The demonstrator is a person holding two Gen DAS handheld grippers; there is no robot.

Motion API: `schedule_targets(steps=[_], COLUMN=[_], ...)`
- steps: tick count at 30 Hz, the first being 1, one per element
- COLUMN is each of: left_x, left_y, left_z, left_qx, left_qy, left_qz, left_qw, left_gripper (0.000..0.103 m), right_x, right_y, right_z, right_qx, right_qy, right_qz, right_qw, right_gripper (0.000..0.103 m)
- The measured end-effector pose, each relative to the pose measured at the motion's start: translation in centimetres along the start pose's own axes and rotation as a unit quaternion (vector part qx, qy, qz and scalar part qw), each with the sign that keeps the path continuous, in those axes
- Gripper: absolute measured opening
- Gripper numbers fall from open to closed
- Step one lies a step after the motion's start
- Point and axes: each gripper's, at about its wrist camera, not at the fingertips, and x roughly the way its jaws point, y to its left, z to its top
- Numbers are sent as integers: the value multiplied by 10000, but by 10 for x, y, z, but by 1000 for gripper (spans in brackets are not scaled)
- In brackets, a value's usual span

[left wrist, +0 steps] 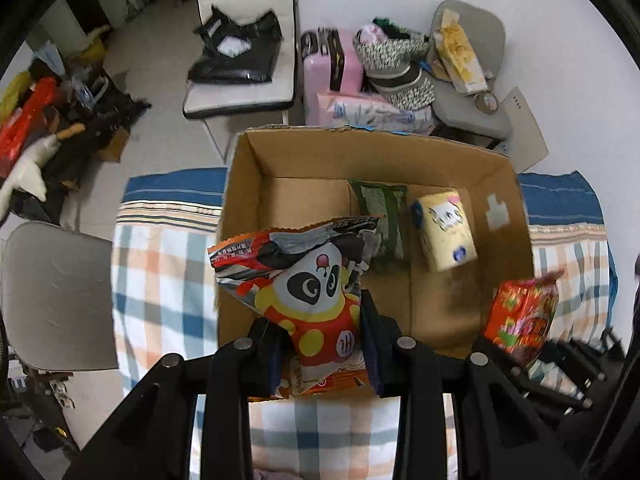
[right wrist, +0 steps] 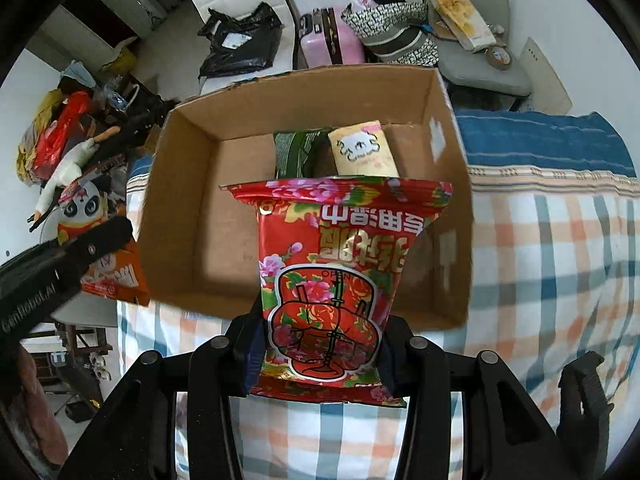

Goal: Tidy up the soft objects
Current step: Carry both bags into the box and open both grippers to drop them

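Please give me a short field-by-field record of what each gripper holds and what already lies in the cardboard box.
left gripper: shut on the crinkly panda-print snack bag
right gripper: shut on the red floral foil packet
open brown cardboard box: holds a dark green packet and a pale yellow tissue pack, side by side
box support: checked blue, orange and white cloth

A white chair (left wrist: 244,40) is standing at the upper middle of the frame, and a black bag (left wrist: 236,50) is lying on its seat. A grey chair (left wrist: 52,296) is sitting at the left edge. Another grey chair (left wrist: 472,80) is standing at the upper right, by the white wall (left wrist: 560,40). A pink suitcase (left wrist: 328,60) is standing between the chairs. The pale floor (left wrist: 152,64) is showing at the upper left. A checked blanket (left wrist: 160,280) is spreading across the lower frame.
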Motion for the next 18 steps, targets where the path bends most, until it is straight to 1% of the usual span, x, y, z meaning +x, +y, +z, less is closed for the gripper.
schedule_targets(steps=[5,9,12,18], left_x=[52,96,119,147], left_y=[3,1,1,-2], left_z=[33,46,52,61], left_qx=[4,107,155,217], left_qy=[527,917,1072,1249], left_qz=[-32,14,72,92], left_qw=[9986,9957,9941,9919], left_gripper=[29,29,29,29], right_x=[47,81,105,140], right_y=[-1,2,4,12], right_z=[27,33,36,34], right_qx=[12,-27,26,11], right_qy=[439,696,876,1148], right_qz=[-86,-176,-156,-109], right_qw=[9990,9974,9960,9933], right_gripper=[48,48,48,48])
